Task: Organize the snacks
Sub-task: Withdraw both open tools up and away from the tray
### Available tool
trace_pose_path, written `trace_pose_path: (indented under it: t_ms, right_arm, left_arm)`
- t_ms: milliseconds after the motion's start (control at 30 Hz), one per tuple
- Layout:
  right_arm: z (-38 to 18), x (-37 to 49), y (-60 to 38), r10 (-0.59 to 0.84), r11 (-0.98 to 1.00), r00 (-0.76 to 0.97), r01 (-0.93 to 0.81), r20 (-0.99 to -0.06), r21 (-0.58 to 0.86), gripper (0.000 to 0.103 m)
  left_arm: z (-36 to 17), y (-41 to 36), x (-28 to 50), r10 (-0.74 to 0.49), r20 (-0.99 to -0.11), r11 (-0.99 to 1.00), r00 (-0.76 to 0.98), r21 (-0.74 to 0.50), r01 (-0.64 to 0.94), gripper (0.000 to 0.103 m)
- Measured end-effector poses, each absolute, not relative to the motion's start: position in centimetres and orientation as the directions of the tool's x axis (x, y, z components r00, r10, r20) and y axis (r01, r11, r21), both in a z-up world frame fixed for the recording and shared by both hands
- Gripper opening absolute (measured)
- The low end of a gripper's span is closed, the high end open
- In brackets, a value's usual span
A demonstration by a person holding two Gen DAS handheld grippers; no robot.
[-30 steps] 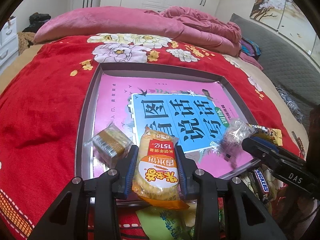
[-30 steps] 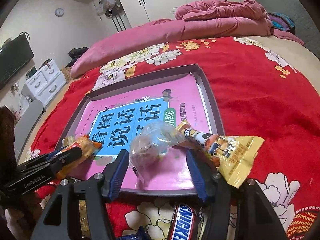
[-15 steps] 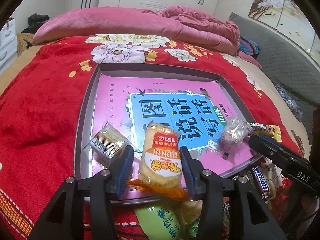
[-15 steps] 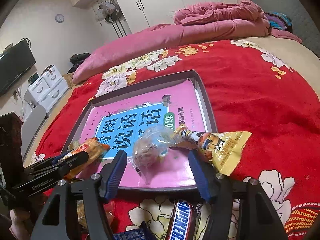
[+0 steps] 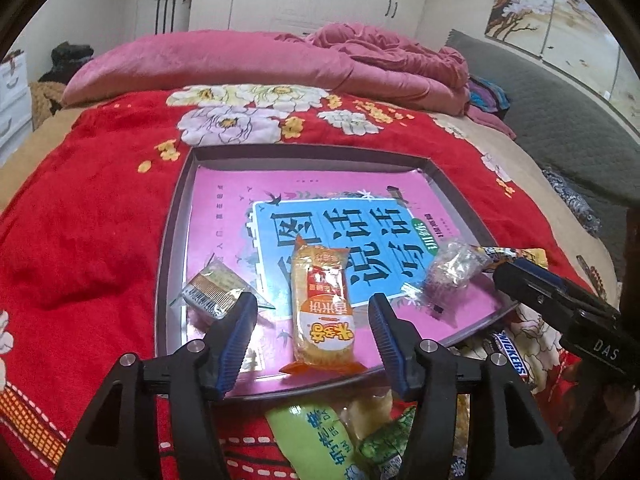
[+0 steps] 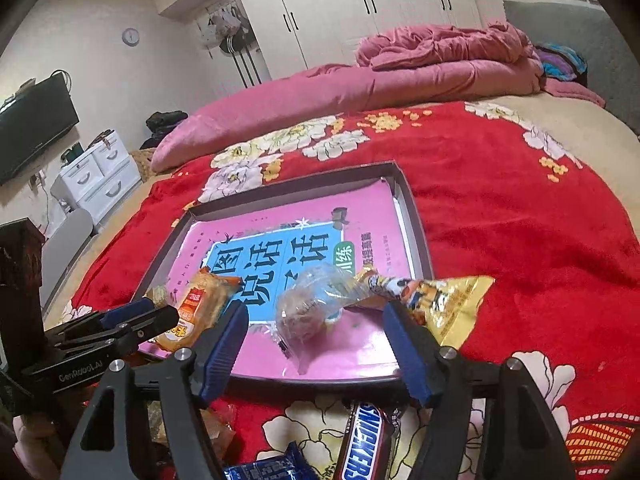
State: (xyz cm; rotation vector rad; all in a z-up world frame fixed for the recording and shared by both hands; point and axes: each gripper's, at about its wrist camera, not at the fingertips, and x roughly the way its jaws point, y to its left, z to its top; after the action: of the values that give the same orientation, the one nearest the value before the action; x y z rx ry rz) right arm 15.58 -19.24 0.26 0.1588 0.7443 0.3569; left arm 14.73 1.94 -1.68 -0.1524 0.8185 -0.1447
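Tray (image 5: 173,248): four snack packets; two hand-held grippers open.

A plush, fuzzy red blanket (image 5: 88,232) covers the bed. The tray (image 5: 170,240) holds a glossy pink book cover (image 5: 224,200). Snack wrappers are shiny plastic: orange rice cracker pack (image 5: 322,304), crinkled clear wrapper (image 6: 316,300).

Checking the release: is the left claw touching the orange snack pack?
Apart. The left wrist view shows the left claw open, having just been opening, with tray surface visible on both sides of the orange snack pack.
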Motion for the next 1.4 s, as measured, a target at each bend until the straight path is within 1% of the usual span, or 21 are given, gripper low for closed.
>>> trace_pose_path:
  t_ms: [100,133,167,200,400,633,933,1400]
  right_arm:
    - [0.6,15.4,-19.3,0.372,0.928,0.687,-0.266,-0.625,0.261,0.073]
    - [0.6,15.4,-19.3,0.373,0.928,0.688,-0.268,-0.622,0.259,0.073]
    - [0.7,15.3,-19.3,0.374,0.927,0.689,-0.271,-0.621,0.258,0.073]
    - [0.7,15.2,-19.3,0.374,0.927,0.690,-0.274,-0.620,0.255,0.073]
    - [1.3,14.7,-19.1,0.379,0.925,0.704,-0.289,-0.601,0.245,0.074]
    - [1.8,14.1,-19.0,0.387,0.922,0.714,-0.304,-0.583,0.240,0.077]
    - [2.1,13.4,-19.1,0.388,0.921,0.722,-0.304,-0.573,0.242,0.079]
    - [2.6,12.0,-19.5,0.389,0.921,0.726,-0.304,-0.567,0.243,0.081]
  left_arm:
    - [-1.1,1.7,14.1,-0.184,-0.700,0.981,0.690,-0.179,0.080,0.060]
    - [-1.0,1.7,14.0,-0.186,-0.696,0.980,0.693,-0.180,0.082,0.062]
    - [-0.8,1.8,13.8,-0.186,-0.692,0.980,0.698,-0.181,0.082,0.074]
    - [-0.6,1.9,13.6,-0.189,-0.687,0.979,0.702,-0.185,0.082,0.076]
    - [0.2,2.7,12.8,-0.189,-0.664,0.976,0.723,-0.207,0.065,0.076]
    - [0.5,4.0,12.2,-0.183,-0.662,0.970,0.727,-0.242,0.025,0.077]
    - [0.4,4.4,11.3,-0.162,-0.676,0.973,0.719,-0.231,0.002,0.077]
    - [0.4,3.4,10.0,-0.170,-0.688,0.977,0.705,-0.213,0.027,0.077]
